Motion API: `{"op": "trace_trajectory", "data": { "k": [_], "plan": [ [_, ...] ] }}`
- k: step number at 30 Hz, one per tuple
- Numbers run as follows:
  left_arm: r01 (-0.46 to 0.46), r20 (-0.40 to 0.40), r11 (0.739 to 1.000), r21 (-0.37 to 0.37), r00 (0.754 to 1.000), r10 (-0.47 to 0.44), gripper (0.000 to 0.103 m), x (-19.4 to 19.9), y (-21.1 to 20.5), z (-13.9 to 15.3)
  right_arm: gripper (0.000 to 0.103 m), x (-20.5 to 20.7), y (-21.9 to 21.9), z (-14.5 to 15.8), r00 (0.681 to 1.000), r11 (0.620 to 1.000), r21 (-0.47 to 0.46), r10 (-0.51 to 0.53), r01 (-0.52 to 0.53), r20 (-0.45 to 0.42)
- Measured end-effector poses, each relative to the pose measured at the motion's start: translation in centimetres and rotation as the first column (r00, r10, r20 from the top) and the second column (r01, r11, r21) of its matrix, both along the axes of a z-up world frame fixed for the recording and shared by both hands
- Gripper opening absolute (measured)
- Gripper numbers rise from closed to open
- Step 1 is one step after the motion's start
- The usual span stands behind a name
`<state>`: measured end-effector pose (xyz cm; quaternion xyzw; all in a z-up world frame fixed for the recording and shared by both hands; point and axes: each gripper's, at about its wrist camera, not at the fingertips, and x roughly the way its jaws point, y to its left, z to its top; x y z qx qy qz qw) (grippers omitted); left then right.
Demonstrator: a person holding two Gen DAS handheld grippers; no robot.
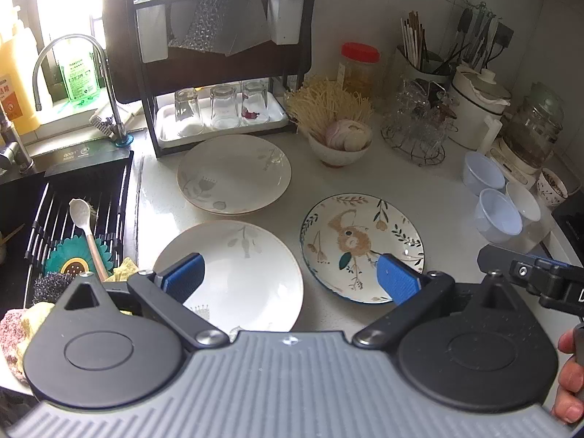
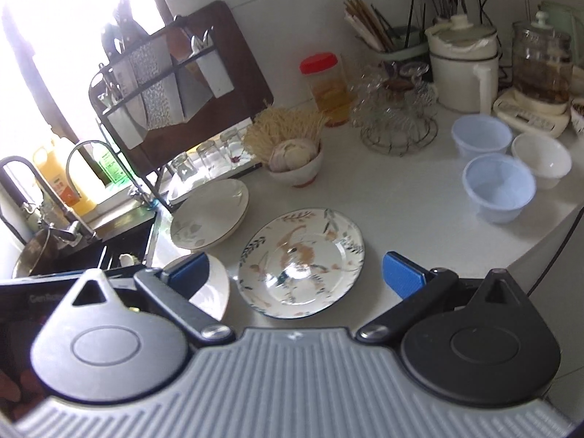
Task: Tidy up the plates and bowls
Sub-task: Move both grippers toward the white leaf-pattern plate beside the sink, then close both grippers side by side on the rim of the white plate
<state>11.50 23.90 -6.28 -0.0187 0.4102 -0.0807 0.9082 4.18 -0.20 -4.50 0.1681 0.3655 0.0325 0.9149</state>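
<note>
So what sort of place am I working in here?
A home kitchen counter, most likely: a sink with a faucet to one side, a drying rack holding upturned glasses, and plates and small bowls on the worktop.

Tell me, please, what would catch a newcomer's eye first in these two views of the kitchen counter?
Probably the round plate painted with a brown bear and leaves, lying flat at mid-counter, with two plain white leaf-patterned plates to its left towards the sink. Next, the two pale blue plastic bowls at the right edge. Both the left gripper and the right gripper are open, holding nothing.
</note>
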Motion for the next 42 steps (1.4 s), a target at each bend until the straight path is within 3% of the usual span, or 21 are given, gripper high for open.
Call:
{"op": "trace_trajectory", "data": {
  "k": [9, 11, 17, 21, 25, 29, 34, 39, 42],
  "plan": [
    [-0.019, -0.084, 1.000, 0.011, 0.996, 0.020, 0.102, 3.8, 7.2, -3.7, 0.089, 2.9, 5.2, -2.9, 0.991, 0.996, 0.068, 0.060, -0.052, -0.118],
    [-0.034, -0.098, 0.999, 0.015, 0.995, 0.035, 0.102, 4.4, 8.6, -4.5, 0.079, 3.4, 6.4, -3.7, 0.986, 0.995, 0.075, 0.072, -0.061, -0.149],
    [-0.062, -0.114, 0.998, 0.016, 0.991, 0.063, 0.101, 5.9, 12.3, -7.2, 0.072, 4.4, 8.8, -6.6, 0.966, 0.989, 0.130, 0.100, -0.071, -0.238],
    [-0.082, -0.156, 0.997, -0.011, 0.985, 0.080, 0.086, 7.0, 14.4, -9.4, 0.063, 5.6, 9.8, -8.6, 0.955, 0.985, 0.157, 0.107, -0.065, -0.276],
    [-0.082, -0.203, 0.995, -0.059, 0.977, 0.069, 0.072, 8.3, 15.6, -11.7, 0.059, 7.0, 11.3, -10.4, 0.950, 0.992, 0.091, 0.110, -0.087, -0.293],
    [-0.043, -0.227, 0.998, -0.036, 0.973, 0.034, 0.056, 9.5, 15.5, -13.6, 0.057, 7.9, 12.3, -12.3, 0.951, 0.995, 0.062, 0.087, -0.071, -0.298],
    [0.009, -0.249, 1.000, -0.013, 0.968, -0.012, 0.046, 10.5, 15.2, -15.1, 0.043, 8.3, 12.9, -13.1, 0.955, 0.997, 0.047, 0.076, -0.065, -0.286],
    [0.048, -0.260, 0.997, -0.060, 0.964, -0.062, 0.036, 11.4, 15.0, -15.6, 0.025, 8.9, 13.3, -13.3, 0.958, 0.997, 0.042, 0.073, -0.064, -0.276],
    [0.071, -0.262, 0.994, -0.082, 0.961, -0.091, 0.031, 11.7, 14.6, -15.8, 0.020, 9.4, 13.3, -13.3, 0.960, 0.997, 0.049, 0.076, -0.065, -0.270]
  ]
}}
